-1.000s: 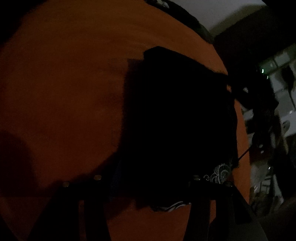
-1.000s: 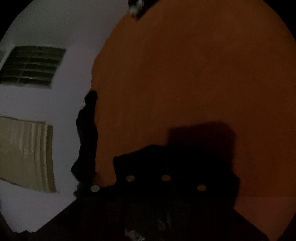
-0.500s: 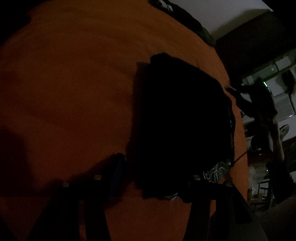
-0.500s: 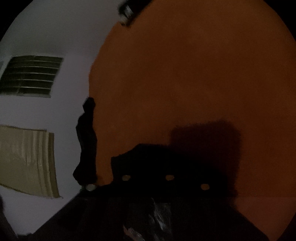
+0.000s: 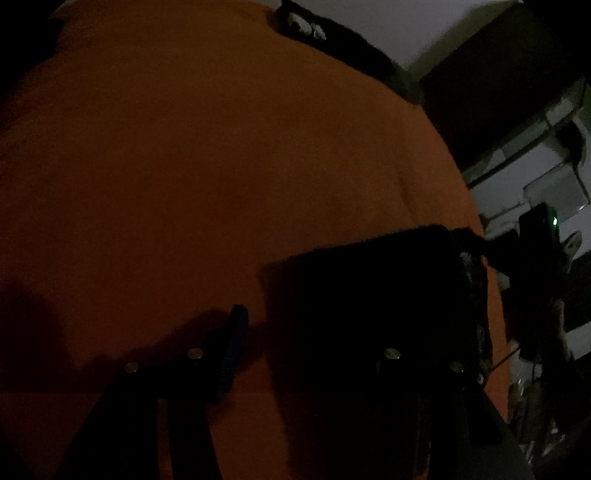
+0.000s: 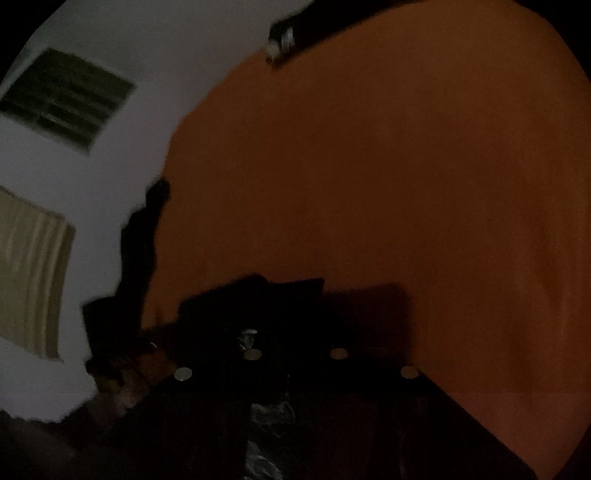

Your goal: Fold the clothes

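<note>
A black garment (image 5: 369, 288), folded to a rough rectangle, lies on the orange bed sheet (image 5: 221, 166), low and right in the left wrist view. My left gripper (image 5: 306, 332) hangs over its left edge with the jaws apart. The blue-padded finger (image 5: 232, 350) is over bare sheet and the other finger is lost in the dark over the cloth. In the right wrist view my right gripper (image 6: 291, 317) has its jaws closing to a narrow gap on white-patterned black cloth (image 6: 266, 424) of the garment. Most of the fabric is too dark to make out.
The sheet (image 6: 406, 184) stretches wide ahead of both grippers. Dark clothes (image 5: 325, 33) lie at the far edge by the wall. A dark device with a green light (image 5: 539, 236) and furniture stand off the bed's right side. A wall vent (image 6: 70, 96) is at the left.
The left wrist view has swung left across the bed, so the garment has slid from the centre to the lower right. The right wrist view has rolled, and patterned cloth now shows between its fingers.
</note>
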`<state>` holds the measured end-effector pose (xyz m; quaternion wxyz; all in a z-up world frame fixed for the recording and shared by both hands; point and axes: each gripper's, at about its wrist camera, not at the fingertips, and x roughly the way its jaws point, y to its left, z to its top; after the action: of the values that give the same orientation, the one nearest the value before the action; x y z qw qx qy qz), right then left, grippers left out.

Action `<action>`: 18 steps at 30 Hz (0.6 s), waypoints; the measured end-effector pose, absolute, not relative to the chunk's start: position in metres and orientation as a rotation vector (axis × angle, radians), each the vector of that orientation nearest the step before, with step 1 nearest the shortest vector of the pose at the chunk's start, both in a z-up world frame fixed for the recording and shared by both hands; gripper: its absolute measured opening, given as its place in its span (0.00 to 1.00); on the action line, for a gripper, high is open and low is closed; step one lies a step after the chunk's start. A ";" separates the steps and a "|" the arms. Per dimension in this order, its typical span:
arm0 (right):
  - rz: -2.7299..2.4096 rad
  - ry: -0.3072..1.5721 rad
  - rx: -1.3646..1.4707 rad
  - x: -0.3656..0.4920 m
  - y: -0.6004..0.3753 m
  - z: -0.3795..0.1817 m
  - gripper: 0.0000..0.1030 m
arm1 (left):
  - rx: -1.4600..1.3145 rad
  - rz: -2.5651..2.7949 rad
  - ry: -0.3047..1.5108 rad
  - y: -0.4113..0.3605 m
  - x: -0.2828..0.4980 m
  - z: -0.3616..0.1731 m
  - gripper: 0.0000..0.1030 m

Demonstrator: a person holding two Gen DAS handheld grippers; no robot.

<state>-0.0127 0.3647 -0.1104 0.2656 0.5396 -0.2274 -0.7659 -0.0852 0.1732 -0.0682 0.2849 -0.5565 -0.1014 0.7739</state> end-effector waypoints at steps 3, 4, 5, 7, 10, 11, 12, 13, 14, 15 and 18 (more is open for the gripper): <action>-2.069 -0.550 1.533 -0.023 0.358 -0.125 0.05 | -1.470 2.111 -0.252 0.183 -0.085 -0.068 0.50; -2.055 -0.536 1.564 -0.025 0.358 -0.132 0.06 | -1.468 2.126 -0.234 0.187 -0.083 -0.069 0.45; -2.040 -0.531 1.592 -0.027 0.358 -0.136 0.07 | -1.467 2.139 -0.218 0.190 -0.081 -0.067 0.43; -2.055 -0.512 1.627 -0.025 0.360 -0.129 0.14 | -1.452 2.185 -0.175 0.191 -0.072 -0.052 0.43; -2.212 -0.355 1.591 -0.006 0.358 -0.093 0.24 | -1.389 2.221 -0.087 0.191 -0.043 -0.022 0.43; -2.227 -0.342 1.538 0.005 0.355 -0.079 0.24 | -1.375 2.210 -0.067 0.192 -0.030 -0.015 0.43; -2.215 -0.352 1.481 0.018 0.351 -0.067 0.24 | -1.370 2.188 -0.046 0.196 -0.016 -0.012 0.43; -2.167 -0.383 1.434 0.032 0.345 -0.059 0.24 | -1.369 2.168 -0.012 0.200 -0.003 -0.011 0.43; -2.110 -0.386 1.414 0.045 0.336 -0.056 0.24 | -1.373 2.151 0.034 0.207 0.011 -0.013 0.43; -2.048 -0.368 1.403 0.060 0.323 -0.056 0.24 | -1.379 2.136 0.087 0.213 0.023 -0.020 0.43; -1.884 -0.262 1.406 0.098 0.282 -0.074 0.24 | -1.395 2.094 0.247 0.230 0.059 -0.041 0.43</action>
<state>0.0981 0.2824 -0.0739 0.3784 0.5503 -0.1024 -0.7372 0.0588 0.2295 -0.0413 0.3017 -0.5260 0.0931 0.7897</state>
